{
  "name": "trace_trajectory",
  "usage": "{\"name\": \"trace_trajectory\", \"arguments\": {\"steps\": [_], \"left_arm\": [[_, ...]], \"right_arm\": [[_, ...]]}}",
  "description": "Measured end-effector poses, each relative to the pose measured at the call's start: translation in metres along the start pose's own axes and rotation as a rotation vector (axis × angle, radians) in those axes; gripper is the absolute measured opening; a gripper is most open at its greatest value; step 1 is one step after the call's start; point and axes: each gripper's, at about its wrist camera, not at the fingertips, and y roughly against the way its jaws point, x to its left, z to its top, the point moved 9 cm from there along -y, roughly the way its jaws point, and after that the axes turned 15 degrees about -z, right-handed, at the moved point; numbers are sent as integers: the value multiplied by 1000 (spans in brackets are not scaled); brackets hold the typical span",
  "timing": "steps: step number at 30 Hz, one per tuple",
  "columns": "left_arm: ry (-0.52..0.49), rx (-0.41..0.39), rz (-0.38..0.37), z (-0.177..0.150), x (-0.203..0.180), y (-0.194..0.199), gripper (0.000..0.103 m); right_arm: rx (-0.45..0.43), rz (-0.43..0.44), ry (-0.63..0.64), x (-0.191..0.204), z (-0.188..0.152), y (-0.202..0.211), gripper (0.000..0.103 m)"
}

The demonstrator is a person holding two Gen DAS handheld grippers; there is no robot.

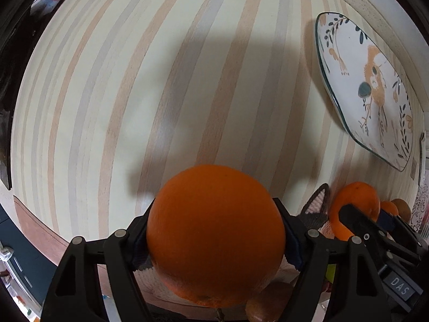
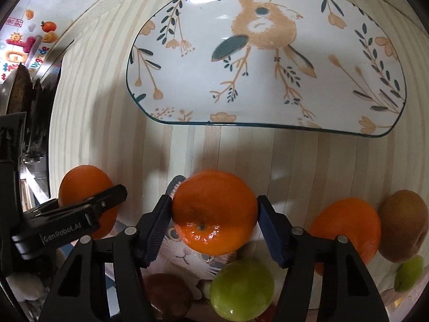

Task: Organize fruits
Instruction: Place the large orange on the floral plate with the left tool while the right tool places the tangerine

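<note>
In the left wrist view my left gripper [image 1: 215, 214] is shut on a large orange [image 1: 214, 236] and holds it above the striped table [image 1: 134, 94]. The right wrist view shows my right gripper [image 2: 214, 206] around a smaller orange [image 2: 211, 214] that rests on a cat-patterned mat [image 2: 179, 252]. Both pads meet its sides. The white bird-patterned plate [image 2: 268, 61] lies bare just beyond it, and it also shows as the plate [image 1: 370, 86] at the right of the left wrist view. The left gripper [image 2: 69, 222] with its large orange [image 2: 80, 185] appears at the left.
On the mat lie another orange [image 2: 346, 228], a brown pear [image 2: 405, 225], two green fruits [image 2: 241, 289] [image 2: 410, 271] and a brown fruit [image 2: 169, 292]. The table's edge [image 1: 32, 214] curves at the left, with a dark floor below. A wall with stickers [image 2: 29, 40] stands behind.
</note>
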Motion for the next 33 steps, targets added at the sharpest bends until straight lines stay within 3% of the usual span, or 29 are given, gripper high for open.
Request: {"name": "trace_trajectory", "arguments": {"steps": [9, 15, 19, 25, 33], "left_arm": [[-67, -56, -50, 0, -30, 39, 76], [-136, -90, -119, 26, -86, 78, 76], [-146, -75, -118, 66, -115, 72, 76], [-120, -6, -121, 119, -133, 39, 76], [-115, 87, -87, 152, -151, 0, 76]], "right_arm": [[-40, 64, -43, -5, 4, 29, 66], [-137, 114, -69, -27, 34, 81, 66], [-190, 50, -52, -58, 68, 88, 66], [-169, 1, -34, -84, 113, 59, 66], [-141, -19, 70, -79, 155, 28, 66]]}}
